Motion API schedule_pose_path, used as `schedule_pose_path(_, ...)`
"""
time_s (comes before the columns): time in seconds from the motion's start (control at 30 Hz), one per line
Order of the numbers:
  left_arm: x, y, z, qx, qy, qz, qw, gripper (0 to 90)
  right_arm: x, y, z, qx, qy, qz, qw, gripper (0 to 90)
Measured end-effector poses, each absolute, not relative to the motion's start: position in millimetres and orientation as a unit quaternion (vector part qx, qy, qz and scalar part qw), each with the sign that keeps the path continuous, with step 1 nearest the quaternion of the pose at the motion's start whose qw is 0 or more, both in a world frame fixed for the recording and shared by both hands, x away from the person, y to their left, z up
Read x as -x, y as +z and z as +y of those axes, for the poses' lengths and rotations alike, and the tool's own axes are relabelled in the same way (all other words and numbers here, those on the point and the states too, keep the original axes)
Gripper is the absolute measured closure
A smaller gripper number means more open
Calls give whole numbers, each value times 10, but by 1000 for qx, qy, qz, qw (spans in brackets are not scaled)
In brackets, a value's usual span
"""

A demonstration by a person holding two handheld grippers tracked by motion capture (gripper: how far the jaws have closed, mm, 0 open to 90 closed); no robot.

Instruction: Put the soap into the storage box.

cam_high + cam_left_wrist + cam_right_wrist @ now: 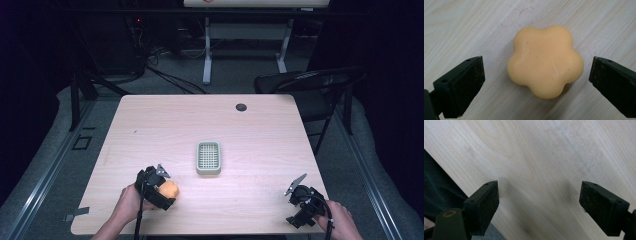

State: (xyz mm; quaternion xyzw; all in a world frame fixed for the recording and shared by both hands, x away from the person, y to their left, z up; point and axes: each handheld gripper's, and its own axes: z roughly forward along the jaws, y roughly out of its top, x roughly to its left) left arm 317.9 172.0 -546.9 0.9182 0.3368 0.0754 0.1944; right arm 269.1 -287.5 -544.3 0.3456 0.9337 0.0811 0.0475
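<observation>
An orange flower-shaped soap (pixel 545 61) lies flat on the pale wooden table (pixel 165 125) near its front left. My left gripper (pixel 536 81) hovers over it, open, one black jaw on each side of the soap with a gap to both. In the high view the soap (pixel 170 190) peeks out beside the left gripper (pixel 156 187). A pale green slotted soap dish (pixel 208 157) sits at the table's middle, apart from the soap. My right gripper (pixel 305 202) is at the front right, open over bare wood (pixel 536 170), nothing between its jaws.
A small dark round hole (pixel 241 107) marks the table's far side. A black folding chair (pixel 310 85) stands off the far right corner. The table's edge (pixel 454 177) and dark floor run close behind the right gripper.
</observation>
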Motion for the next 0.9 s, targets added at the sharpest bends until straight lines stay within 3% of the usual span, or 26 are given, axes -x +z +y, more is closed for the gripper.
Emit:
schedule_pose_path(0.23, -3187, -5493, 1664, -923, 81, 323, 194, 53, -2689, -5458, -2877, -346, 84, 933, 46, 158)
schedule_pose_path(0.4, -3187, -5502, 1640, -927, 78, 309, 195, 144, -2704, -5443, -2880, -338, 71, 937, 44, 158)
schedule_pose_path(0.9, -3179, -5543, 1627, -933, 80, 297, 185, 222, -2692, -5447, -2875, -342, 76, 935, 48, 158)
